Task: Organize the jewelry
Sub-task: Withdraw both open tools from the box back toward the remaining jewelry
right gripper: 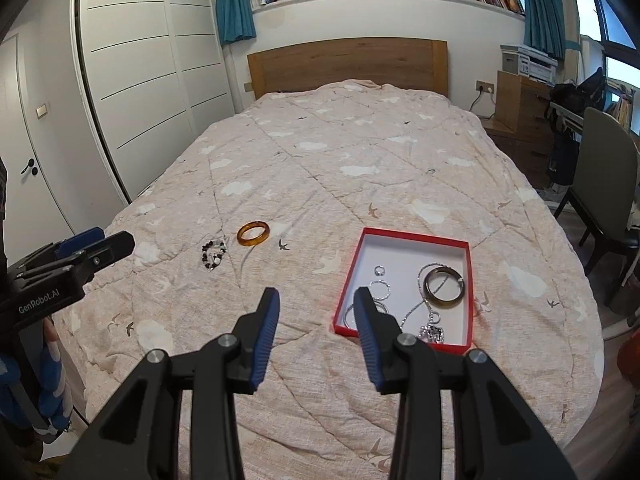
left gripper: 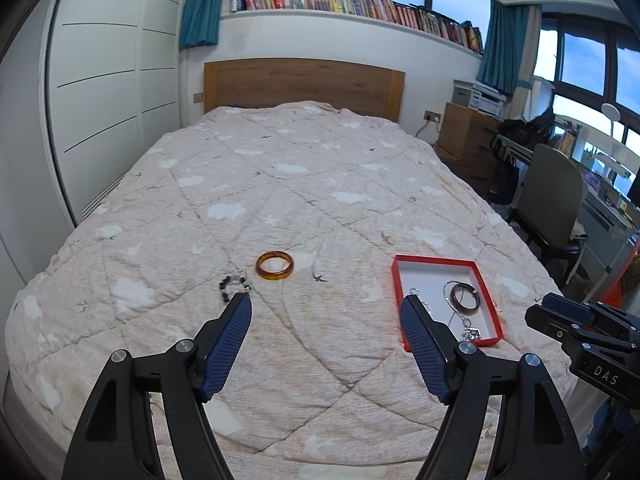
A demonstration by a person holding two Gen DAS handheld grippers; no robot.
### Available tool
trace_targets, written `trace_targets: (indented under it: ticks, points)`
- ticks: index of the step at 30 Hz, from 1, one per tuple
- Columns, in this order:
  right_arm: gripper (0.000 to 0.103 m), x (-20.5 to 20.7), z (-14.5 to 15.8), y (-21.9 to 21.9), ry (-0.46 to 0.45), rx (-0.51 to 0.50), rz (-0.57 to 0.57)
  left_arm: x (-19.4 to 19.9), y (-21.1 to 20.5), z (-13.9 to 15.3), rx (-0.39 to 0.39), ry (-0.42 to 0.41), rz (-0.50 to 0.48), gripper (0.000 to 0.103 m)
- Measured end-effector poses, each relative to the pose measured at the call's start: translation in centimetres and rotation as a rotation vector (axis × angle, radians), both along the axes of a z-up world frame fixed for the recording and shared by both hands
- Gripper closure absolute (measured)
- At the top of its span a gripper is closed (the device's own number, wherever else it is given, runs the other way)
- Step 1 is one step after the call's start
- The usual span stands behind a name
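Quilted cloud-print bedspread covered a bed; wooden headboard far, bookshelf above, desk and chair right. Left gripper spread wide, empty; right gripper part-open, empty. Red box near right held a dark bangle and chains. Amber bangle and bead bracelet lay left on the quilt. Only the right view showed a door far left.

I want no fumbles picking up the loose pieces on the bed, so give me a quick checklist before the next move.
1. Left gripper empty, jaws apart: ok.
2. Right gripper empty, jaws apart: ok.
3. Amber bangle lies unobstructed on the quilt: ok.
4. Beaded bracelet apart from the bangle: ok.
5. Red box has free floor space: ok.
6. All jewelry boxed: not ok.
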State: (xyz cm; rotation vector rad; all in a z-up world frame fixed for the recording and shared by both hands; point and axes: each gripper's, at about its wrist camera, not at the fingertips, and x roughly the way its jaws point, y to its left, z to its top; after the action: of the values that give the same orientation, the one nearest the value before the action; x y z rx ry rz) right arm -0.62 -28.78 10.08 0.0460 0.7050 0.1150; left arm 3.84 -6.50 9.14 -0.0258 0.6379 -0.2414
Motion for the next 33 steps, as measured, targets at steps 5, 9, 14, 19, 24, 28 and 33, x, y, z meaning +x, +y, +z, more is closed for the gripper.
trace_targets:
  ticks: [5,9,14,19,24,28,33]
  points:
    - [0.066,-0.4,0.5,1.5,-0.002,-0.021,0.023,-0.4,1.6,0.0,-0.002,-0.007,0.037,0.027]
    - [0.066,-0.2,0.4,2.6,0.001,-0.035,0.042,-0.2,2.3,-0.4,0.003,0.0,0.057,0.026]
    - [0.066,0.9,0.2,3.1,0.017,-0.046,0.057,0.7,3.0,-1.1,0.015,0.025,0.078,0.025]
    - [0.066,2.5,0.3,2.9,0.019,-0.038,0.057,2.0,3.6,-1.6,0.024,0.054,0.094,0.025]
    - [0.066,4.6,0.9,2.8,0.012,-0.049,0.067,3.8,4.6,-1.3,0.046,0.059,0.119,0.025]
    - [0.066,6.9,1.8,3.0,-0.004,-0.055,0.086,6.0,6.8,-0.2,0.054,0.042,0.172,0.025]
    - [0.066,10.0,3.0,3.6,-0.042,-0.06,0.107,9.2,10.1,0.2,0.046,0.041,0.265,0.025]
